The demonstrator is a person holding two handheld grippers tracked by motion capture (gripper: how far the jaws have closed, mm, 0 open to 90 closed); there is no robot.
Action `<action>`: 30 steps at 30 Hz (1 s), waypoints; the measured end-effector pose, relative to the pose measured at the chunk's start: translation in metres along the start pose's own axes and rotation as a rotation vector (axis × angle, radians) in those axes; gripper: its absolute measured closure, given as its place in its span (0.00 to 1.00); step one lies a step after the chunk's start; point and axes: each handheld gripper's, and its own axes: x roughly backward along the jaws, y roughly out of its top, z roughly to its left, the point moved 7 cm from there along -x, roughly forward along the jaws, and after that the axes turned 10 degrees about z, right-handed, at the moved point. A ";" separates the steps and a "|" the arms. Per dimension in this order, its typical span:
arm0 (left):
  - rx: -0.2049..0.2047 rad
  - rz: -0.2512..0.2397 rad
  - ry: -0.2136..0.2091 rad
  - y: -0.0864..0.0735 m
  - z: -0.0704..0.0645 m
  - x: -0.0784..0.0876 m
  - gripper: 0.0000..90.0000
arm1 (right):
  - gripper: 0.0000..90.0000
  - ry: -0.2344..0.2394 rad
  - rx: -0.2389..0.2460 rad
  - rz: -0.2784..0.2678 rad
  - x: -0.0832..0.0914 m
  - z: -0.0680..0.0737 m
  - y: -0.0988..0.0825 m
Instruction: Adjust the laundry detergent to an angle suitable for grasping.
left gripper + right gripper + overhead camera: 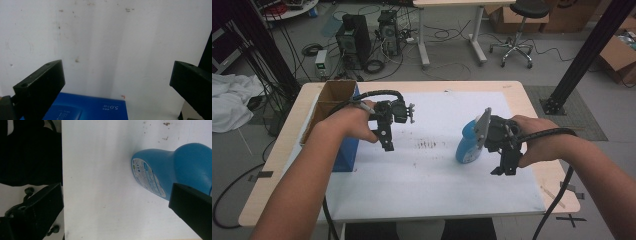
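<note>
Beside right hand-held gripper (504,167), blue bottle (468,144), box (343,150) left

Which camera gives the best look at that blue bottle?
The right gripper view: the blue bottle is close, its label visible. The high view shows the bottle small, partly behind the right gripper. The left gripper view looks at the white mat instead.

Glossy blue plastic bottle (175,167), cardboard box (333,95)
</note>
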 end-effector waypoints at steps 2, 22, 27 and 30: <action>0.001 -0.003 0.002 0.001 0.000 0.002 0.00 | 0.00 -0.002 0.003 0.002 0.001 0.000 -0.001; -0.006 0.010 0.013 0.002 -0.005 0.009 0.00 | 0.00 -0.014 0.021 -0.011 0.010 0.000 -0.007; 0.000 0.004 0.021 0.002 -0.005 0.009 0.00 | 0.00 -0.025 0.035 -0.018 0.018 -0.003 -0.006; 0.005 0.003 0.023 0.001 -0.005 0.010 0.00 | 0.00 -0.025 0.049 -0.021 0.021 -0.004 -0.005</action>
